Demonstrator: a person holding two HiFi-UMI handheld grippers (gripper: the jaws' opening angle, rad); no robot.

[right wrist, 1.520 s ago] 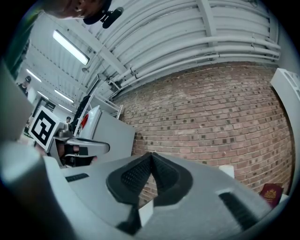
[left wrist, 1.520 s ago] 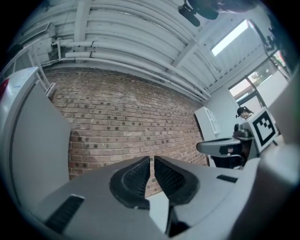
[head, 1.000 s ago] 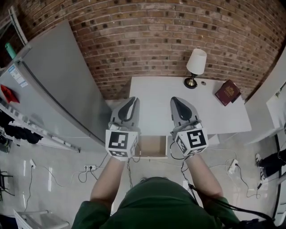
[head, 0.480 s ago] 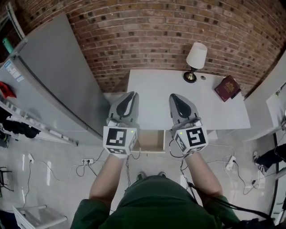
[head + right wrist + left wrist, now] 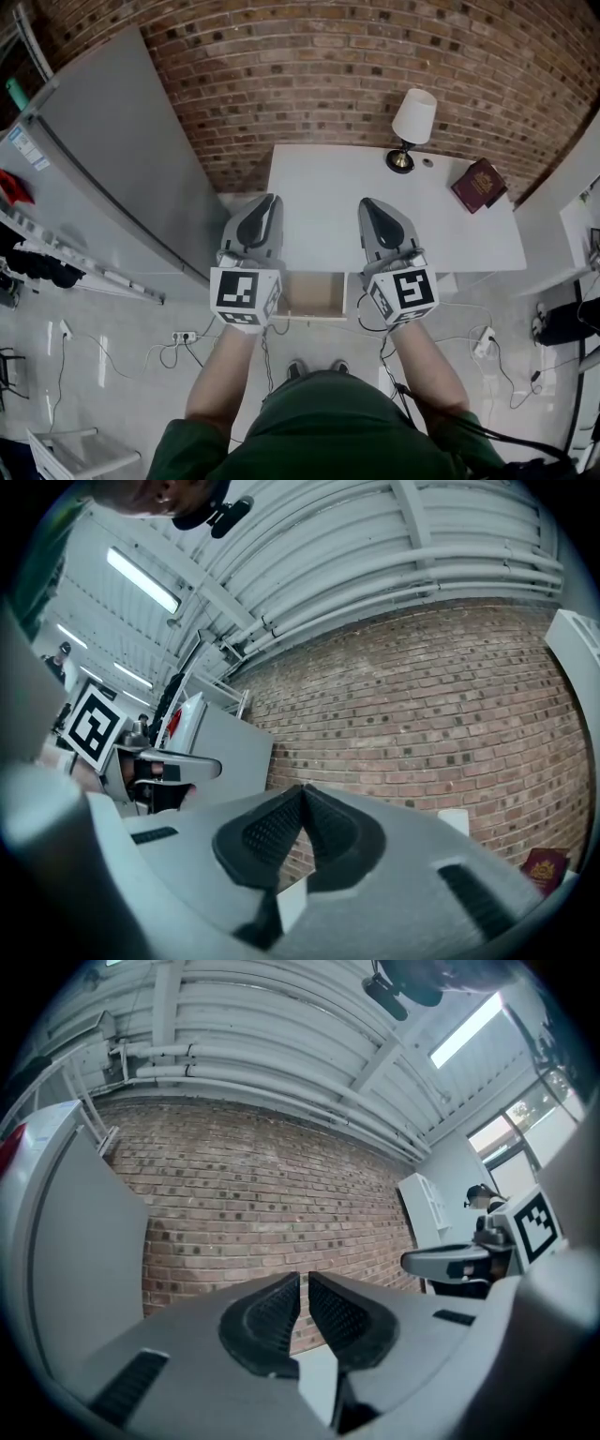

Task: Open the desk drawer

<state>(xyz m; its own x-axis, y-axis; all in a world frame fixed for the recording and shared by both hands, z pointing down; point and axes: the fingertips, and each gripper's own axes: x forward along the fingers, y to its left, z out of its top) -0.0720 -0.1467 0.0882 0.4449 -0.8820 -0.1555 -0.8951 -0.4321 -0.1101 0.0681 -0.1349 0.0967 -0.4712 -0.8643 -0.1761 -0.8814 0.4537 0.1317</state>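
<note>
Standing in a green top point(image 5: 328, 422) at the near side of the desk point(image 5: 319, 187), shoes point(image 5: 315, 367) just short of it; trailing white cables past a power strip point(image 5: 187, 337) on the floor off the desk's near left corner.

Reaching both forearms toward the desk; holding the left gripper point(image 5: 266, 201) at the desk's near left corner and the right gripper point(image 5: 371, 202) over its near edge further right, both pointing toward the desk's far side and well apart from each other; showing only a thin slit between the left gripper's pads point(image 5: 272, 1312), barely ajar, with nothing in it; pressing the right gripper's pads point(image 5: 272, 829) together at the tips, closed on nothing.

Finding the drawer point(image 5: 317, 298) pulled out from the desk's near side, lying open below and between the two marker cubes, with a pale wooden inside facing up.

Looking further on: spotting a lamp point(image 5: 411, 127) with a white shade at the desk's far edge, right of centre; noting a dark red book point(image 5: 478, 190) lying flat on the desk's far right corner; making out a grey fridge point(image 5: 103, 169) left of the desk and a brick wall point(image 5: 328, 66) right behind the desk.
</note>
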